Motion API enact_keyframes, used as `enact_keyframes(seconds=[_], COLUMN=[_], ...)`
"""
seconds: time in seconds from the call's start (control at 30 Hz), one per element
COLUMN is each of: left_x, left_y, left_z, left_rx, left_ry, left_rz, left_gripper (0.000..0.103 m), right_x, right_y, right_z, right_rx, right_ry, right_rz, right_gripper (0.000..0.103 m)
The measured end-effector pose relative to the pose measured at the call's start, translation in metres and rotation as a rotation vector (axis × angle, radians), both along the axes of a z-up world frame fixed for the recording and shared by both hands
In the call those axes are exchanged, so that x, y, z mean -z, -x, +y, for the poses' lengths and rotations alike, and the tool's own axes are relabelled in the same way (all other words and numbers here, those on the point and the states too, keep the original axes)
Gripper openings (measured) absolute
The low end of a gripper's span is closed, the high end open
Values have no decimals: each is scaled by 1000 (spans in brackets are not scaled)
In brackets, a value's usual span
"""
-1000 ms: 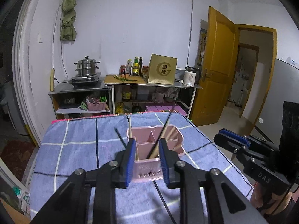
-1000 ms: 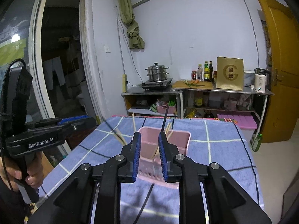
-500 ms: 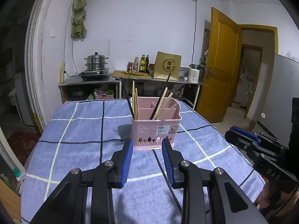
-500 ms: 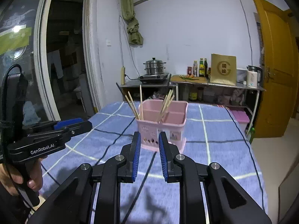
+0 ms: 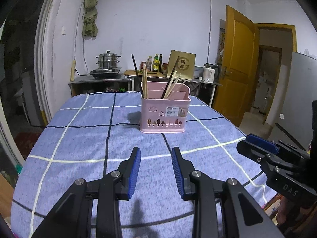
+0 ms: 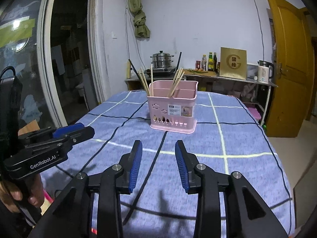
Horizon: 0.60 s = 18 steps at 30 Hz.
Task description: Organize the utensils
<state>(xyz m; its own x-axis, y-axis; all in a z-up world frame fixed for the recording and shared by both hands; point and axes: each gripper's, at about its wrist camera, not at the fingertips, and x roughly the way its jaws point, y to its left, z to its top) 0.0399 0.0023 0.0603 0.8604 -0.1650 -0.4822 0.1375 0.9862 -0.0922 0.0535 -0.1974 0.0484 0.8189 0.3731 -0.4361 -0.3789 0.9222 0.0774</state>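
Blue checked cloth [image 5: 79, 138] covers the counter; pink utensil basket [image 5: 164, 113] stands mid-counter, chopsticks [image 5: 172, 85] upright inside. My left hand-held gripper [image 5: 156, 170] and right hand-held gripper [image 6: 158, 166] both gape, empty. Risk: careless reach tips basket.

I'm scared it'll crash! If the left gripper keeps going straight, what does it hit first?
Probably the pink utensil basket. The left gripper points roughly at it, with only bare tablecloth between; depth is uncertain.
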Motion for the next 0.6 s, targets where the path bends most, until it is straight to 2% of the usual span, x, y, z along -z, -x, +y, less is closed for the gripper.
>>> enact_keyframes(seconds=[0.3, 0.6], left_x=[11, 20], left_y=[13, 10], left_z=[-4, -6], left_rx=[-1, 1], left_ry=[-3, 1], left_rz=[2, 29], left_gripper=[32, 32], right_x=[14, 18], right_y=[11, 12], right_z=[0, 0], right_rx=[16, 24], right_ry=[2, 8], right_rz=[9, 16], right_gripper=[36, 36])
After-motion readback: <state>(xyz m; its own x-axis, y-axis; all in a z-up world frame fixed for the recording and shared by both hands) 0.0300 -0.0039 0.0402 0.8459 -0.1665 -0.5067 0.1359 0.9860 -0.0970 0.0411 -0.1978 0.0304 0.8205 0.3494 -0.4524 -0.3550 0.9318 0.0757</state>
